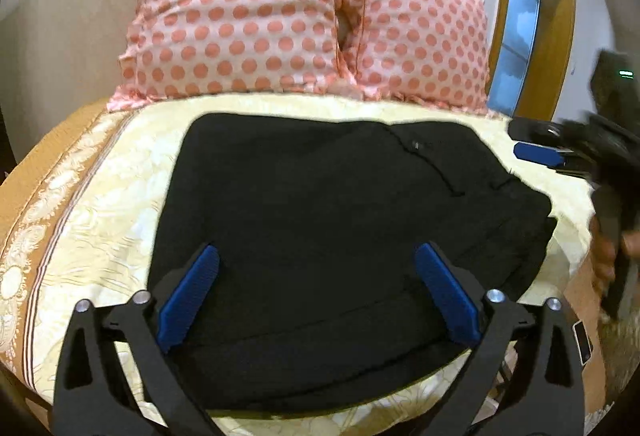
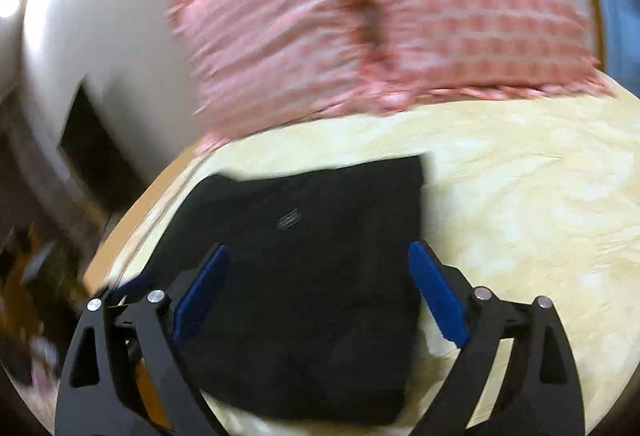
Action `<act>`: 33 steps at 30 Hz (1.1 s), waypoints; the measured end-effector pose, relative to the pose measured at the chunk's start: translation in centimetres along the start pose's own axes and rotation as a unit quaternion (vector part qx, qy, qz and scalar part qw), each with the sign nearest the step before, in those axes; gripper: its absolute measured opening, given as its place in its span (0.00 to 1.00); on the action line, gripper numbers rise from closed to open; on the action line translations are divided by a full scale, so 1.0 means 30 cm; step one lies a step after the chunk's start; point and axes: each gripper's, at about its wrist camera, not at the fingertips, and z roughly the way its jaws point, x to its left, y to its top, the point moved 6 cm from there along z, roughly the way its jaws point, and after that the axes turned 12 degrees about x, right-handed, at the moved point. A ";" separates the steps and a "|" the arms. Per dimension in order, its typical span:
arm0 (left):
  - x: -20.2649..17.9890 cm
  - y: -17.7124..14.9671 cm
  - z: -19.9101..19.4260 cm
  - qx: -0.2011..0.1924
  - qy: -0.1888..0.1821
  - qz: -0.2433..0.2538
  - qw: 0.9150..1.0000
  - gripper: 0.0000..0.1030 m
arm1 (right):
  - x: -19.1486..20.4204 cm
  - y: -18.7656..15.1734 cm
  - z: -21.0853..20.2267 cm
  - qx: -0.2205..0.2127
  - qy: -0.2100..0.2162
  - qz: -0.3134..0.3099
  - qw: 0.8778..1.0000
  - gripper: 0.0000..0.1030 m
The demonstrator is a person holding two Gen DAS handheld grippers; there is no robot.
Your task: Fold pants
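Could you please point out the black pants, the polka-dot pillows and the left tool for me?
black pants (image 1: 320, 220): left wrist view, middle of the folded cloth.
polka-dot pillows (image 1: 240, 12): left wrist view, face of the left pillow.
left tool (image 1: 318, 292): left wrist view, midway between its fingertips.

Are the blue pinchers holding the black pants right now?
No. The left gripper and right gripper are both open with nothing between their fingers. The black pants lie folded on the bedspread.

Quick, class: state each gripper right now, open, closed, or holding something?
Left gripper: open, holding nothing, above the folded black pants.
Right gripper: open, holding nothing, also over the pants.
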 end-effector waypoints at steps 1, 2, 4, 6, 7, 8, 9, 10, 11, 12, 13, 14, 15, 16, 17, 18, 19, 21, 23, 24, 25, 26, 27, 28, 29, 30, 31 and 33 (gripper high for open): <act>0.007 -0.002 0.000 0.002 -0.006 -0.003 1.000 0.98 | -0.037 0.020 0.015 0.013 -0.002 0.021 1.000 0.90; 0.017 -0.003 0.013 0.011 -0.014 -0.010 1.000 0.98 | -0.080 0.036 0.045 0.037 0.004 0.049 0.998 0.90; 0.026 -0.010 0.027 0.019 -0.023 -0.017 0.999 0.98 | -0.143 0.046 0.114 0.085 0.032 0.097 0.991 0.90; 0.020 -0.013 0.028 0.018 -0.019 -0.010 1.000 0.98 | -0.172 0.037 0.167 0.114 0.055 0.123 0.984 0.87; 0.018 -0.014 0.029 0.018 -0.018 -0.006 1.000 0.98 | -0.177 0.024 0.195 0.130 0.068 0.133 0.980 0.87; 0.021 -0.014 0.029 0.017 -0.021 -0.006 1.000 0.98 | -0.165 0.024 0.195 0.122 0.068 0.125 0.982 0.86; 0.022 -0.015 0.028 0.017 -0.024 -0.006 1.000 0.98 | -0.155 0.021 0.201 0.126 0.064 0.116 0.983 0.85; 0.025 -0.014 0.026 0.016 -0.031 -0.009 0.999 0.98 | -0.147 0.020 0.204 0.130 0.066 0.112 0.983 0.85; 0.028 -0.013 0.026 0.016 -0.037 -0.012 0.999 0.98 | -0.125 0.010 0.206 0.132 0.078 0.105 0.983 0.82; 0.032 -0.013 0.025 0.016 -0.041 -0.014 0.999 0.98 | -0.101 -0.002 0.211 0.140 0.086 0.094 0.982 0.82; 0.035 -0.012 0.024 0.015 -0.045 -0.016 0.999 0.98 | -0.087 -0.009 0.207 0.139 0.079 0.083 0.984 0.82; 0.037 -0.012 0.024 0.015 -0.047 -0.017 0.999 0.98 | -0.066 -0.016 0.206 0.139 0.061 0.063 0.986 0.82; 0.036 -0.012 0.025 0.015 -0.047 -0.017 0.999 0.98 | -0.062 -0.013 0.209 0.140 0.052 0.056 0.987 0.82; 0.036 -0.013 0.025 0.016 -0.046 -0.016 0.999 0.98 | -0.067 -0.015 0.214 0.141 0.043 0.060 0.987 0.82; 0.035 -0.014 0.026 0.016 -0.045 -0.014 0.999 0.98 | -0.079 -0.013 0.218 0.139 0.046 0.070 0.987 0.81; 0.035 -0.015 0.026 0.016 -0.045 -0.013 0.999 0.98 | -0.083 -0.010 0.217 0.136 0.049 0.074 0.987 0.81; 0.035 -0.016 0.026 0.015 -0.045 -0.013 0.999 0.98 | -0.084 -0.006 0.221 0.136 0.049 0.075 0.987 0.81; 0.032 -0.016 0.027 0.015 -0.045 -0.015 0.999 0.98 | -0.068 -0.013 0.228 0.141 0.044 0.058 0.987 0.81; 0.034 -0.017 0.028 0.015 -0.044 -0.015 0.999 0.98 | -0.033 -0.014 0.227 0.144 0.059 0.042 0.987 0.81; 0.034 -0.017 0.029 0.016 -0.044 -0.015 0.999 0.98 | -0.019 -0.012 0.224 0.144 0.069 0.039 0.986 0.81; 0.035 -0.017 0.028 0.016 -0.044 -0.014 0.999 0.98 | -0.004 -0.010 0.216 0.143 0.084 0.036 0.986 0.81; 0.035 -0.016 0.027 0.016 -0.045 -0.014 0.999 0.98 | 0.006 -0.003 0.212 0.141 0.092 0.035 0.985 0.81; 0.036 -0.016 0.027 0.016 -0.046 -0.014 0.999 0.98 | 0.009 0.001 0.209 0.140 0.094 0.034 0.985 0.80; 0.035 -0.016 0.027 0.016 -0.047 -0.015 0.999 0.98 | -0.002 0.001 0.213 0.143 0.082 0.038 0.986 0.78; 0.034 -0.015 0.027 0.016 -0.048 -0.015 0.999 0.98 | -0.014 0.000 0.221 0.147 0.071 0.043 0.986 0.73; 0.034 -0.016 0.027 0.016 -0.049 -0.016 0.999 0.98 | -0.030 -0.004 0.229 0.150 0.060 0.051 0.986 0.69; 0.034 -0.016 0.025 0.016 -0.051 -0.016 0.998 0.98 | -0.049 -0.013 0.235 0.152 0.057 0.061 0.985 0.68; 0.040 -0.013 0.014 0.017 -0.062 -0.025 0.998 0.98 | -0.060 -0.020 0.237 0.148 0.069 0.070 0.984 0.68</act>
